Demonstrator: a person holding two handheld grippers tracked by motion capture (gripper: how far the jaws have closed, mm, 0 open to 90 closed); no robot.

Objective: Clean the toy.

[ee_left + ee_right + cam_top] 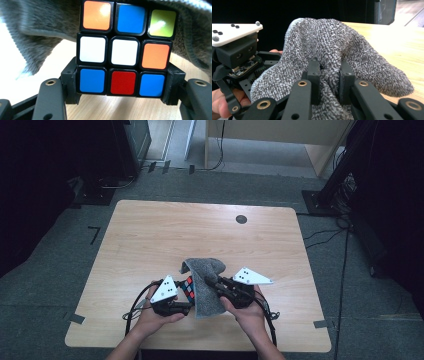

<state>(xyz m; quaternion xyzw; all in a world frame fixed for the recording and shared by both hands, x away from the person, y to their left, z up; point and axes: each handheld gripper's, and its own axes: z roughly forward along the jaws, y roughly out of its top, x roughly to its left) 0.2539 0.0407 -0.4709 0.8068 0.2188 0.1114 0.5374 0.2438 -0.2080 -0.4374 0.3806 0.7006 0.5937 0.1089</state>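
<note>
Your left claw (122, 100) is clamped on the puzzle cube (124, 48): its two pads press the cube's bottom row from either side, and the rest of the cube stands above them, facing the camera. Your right claw (329, 82) is pinched together on a fold of the grey cloth (332, 47), which bulges up beyond its jaws. The cloth drapes over the far side of the cube, just past your left claw. Below both claws lies the wooden table (150, 235), near its front edge.
</note>
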